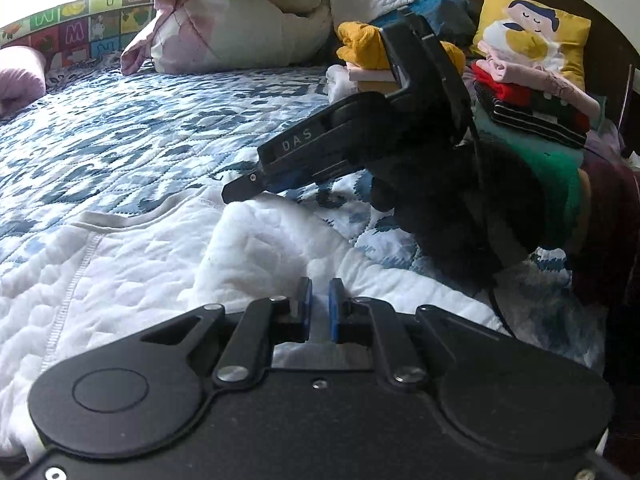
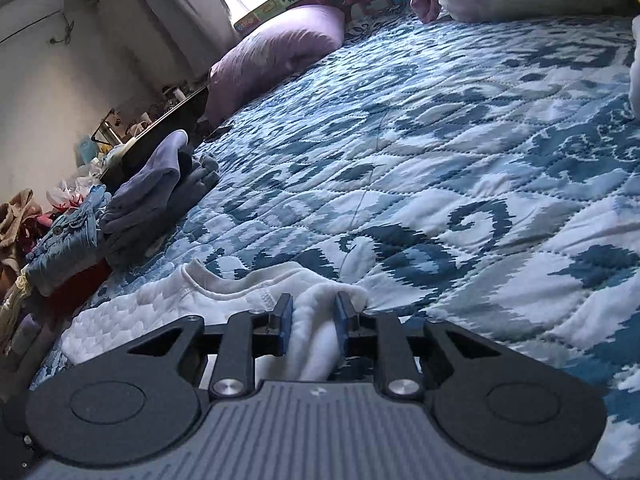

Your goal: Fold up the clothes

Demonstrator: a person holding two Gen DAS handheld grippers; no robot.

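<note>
White quilted cotton garment lies flat on the bed; my right claw pinches its bunched edge for folding, while my left claw, nearly closed, holds nothing.

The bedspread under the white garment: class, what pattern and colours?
Quilted bedspread: blue, grey and white swirls, clearest in the right wrist view.
</note>
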